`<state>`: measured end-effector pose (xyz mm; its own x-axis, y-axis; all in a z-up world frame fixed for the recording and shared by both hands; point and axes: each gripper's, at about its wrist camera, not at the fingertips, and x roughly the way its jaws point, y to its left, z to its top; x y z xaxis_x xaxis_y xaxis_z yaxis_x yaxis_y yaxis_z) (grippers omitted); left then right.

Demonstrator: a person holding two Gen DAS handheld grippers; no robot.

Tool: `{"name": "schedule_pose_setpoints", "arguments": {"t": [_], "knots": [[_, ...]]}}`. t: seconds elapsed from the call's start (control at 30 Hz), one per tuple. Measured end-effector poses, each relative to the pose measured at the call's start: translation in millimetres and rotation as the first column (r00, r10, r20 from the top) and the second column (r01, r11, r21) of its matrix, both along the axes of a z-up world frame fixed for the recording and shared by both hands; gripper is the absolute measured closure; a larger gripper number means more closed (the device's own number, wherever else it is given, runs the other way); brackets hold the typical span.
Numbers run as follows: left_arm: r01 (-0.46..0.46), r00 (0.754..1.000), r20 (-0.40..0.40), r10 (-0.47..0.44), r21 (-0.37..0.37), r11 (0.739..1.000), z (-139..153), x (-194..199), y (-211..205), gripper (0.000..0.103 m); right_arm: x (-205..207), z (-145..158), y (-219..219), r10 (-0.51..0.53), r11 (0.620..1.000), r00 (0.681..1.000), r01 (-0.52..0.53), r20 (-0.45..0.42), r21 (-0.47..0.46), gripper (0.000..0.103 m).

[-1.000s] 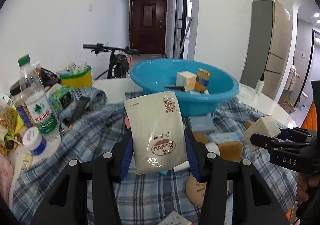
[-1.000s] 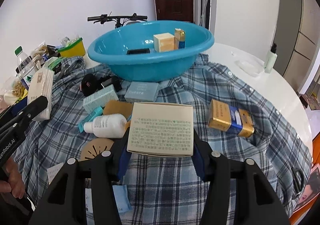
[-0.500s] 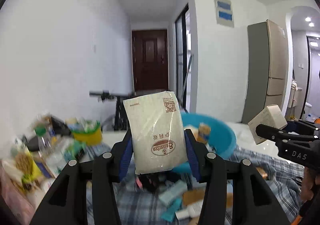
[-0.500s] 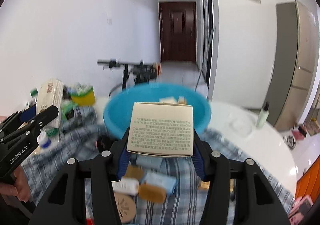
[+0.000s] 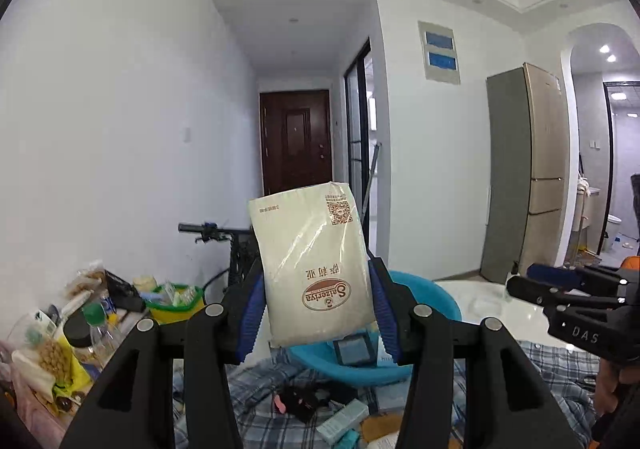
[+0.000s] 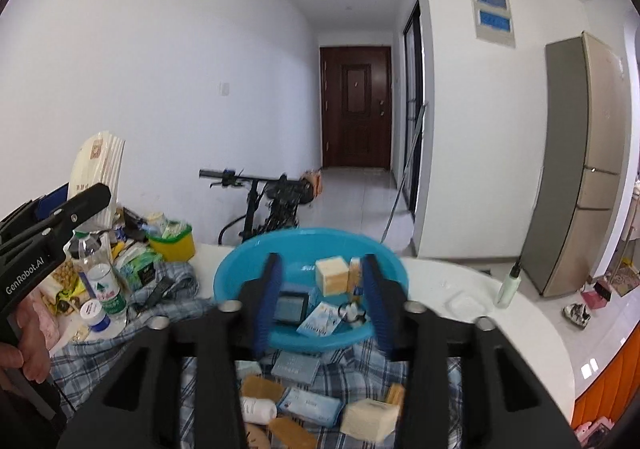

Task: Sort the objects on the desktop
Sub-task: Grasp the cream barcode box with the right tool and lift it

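My left gripper (image 5: 316,313) is shut on a cream tissue pack (image 5: 316,269) and holds it high above the table, in front of the blue basin (image 5: 444,305). The pack also shows in the right wrist view (image 6: 98,165), held by the left gripper (image 6: 76,205). My right gripper (image 6: 320,297) is open and empty above the blue basin (image 6: 240,269), which holds several small boxes. A beige box (image 6: 370,419) lies on the plaid cloth (image 6: 112,353) below the right fingers (image 6: 266,297). The right gripper (image 5: 516,283) shows at the right of the left wrist view.
Bottles and snack bags (image 6: 100,277) and a yellow tub (image 6: 172,245) crowd the table's left end. Small boxes and a white bottle (image 6: 258,409) lie on the cloth. A green bottle (image 6: 508,285) stands on the white table (image 6: 532,341). A bicycle (image 6: 276,197) is behind.
My right gripper has opened and the beige box has dropped out onto the cloth. Both grippers have risen above the table; the left one still holds the tissue pack.
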<state>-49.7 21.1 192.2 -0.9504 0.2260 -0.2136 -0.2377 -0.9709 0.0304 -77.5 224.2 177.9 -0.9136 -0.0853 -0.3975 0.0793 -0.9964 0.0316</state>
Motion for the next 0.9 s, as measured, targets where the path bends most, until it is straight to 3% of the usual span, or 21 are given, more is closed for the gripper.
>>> {"name": "schedule_pose_setpoints", "arguments": {"t": [0.2, 0.37, 0.57, 0.63, 0.8, 0.9], "knots": [[0.013, 0.996, 0.087, -0.013, 0.000, 1.000, -34.7, -7.7, 1.9, 0.052, -5.4, -45.8, 17.9, -0.032, 0.999, 0.991, 0.036, 0.132, -0.031, 0.068], [0.020, 0.982, 0.187, -0.020, 0.000, 1.000, -76.3, -12.8, 4.7, 0.052, -0.5, -101.0, 37.8, -0.093, 0.994, 0.961, 0.103, 0.260, -0.024, 0.068], [0.028, 0.961, 0.276, -0.027, -0.001, 1.000, -113.3, -11.4, 7.2, 0.052, 3.0, -154.5, 58.0, -0.178, 0.980, 0.906, 0.200, 0.384, -0.018, 0.051], [0.031, 0.958, 0.285, -0.028, -0.007, 0.999, -120.2, -9.5, 7.5, 0.052, -0.9, -167.6, 58.1, -0.196, 0.975, 0.892, 0.220, 0.408, -0.013, 0.036], [0.031, 0.954, 0.298, -0.027, -0.010, 0.999, -127.8, -7.8, 7.6, 0.052, -12.8, -185.9, 46.6, -0.245, 0.969, 0.872, 0.231, 0.424, 0.084, 0.022], [0.031, 0.952, 0.304, -0.028, -0.006, 0.999, -129.5, -9.1, 7.1, 0.052, -19.5, -196.1, 45.3, -0.264, 0.964, 0.858, 0.239, 0.441, 0.113, 0.021]]}}
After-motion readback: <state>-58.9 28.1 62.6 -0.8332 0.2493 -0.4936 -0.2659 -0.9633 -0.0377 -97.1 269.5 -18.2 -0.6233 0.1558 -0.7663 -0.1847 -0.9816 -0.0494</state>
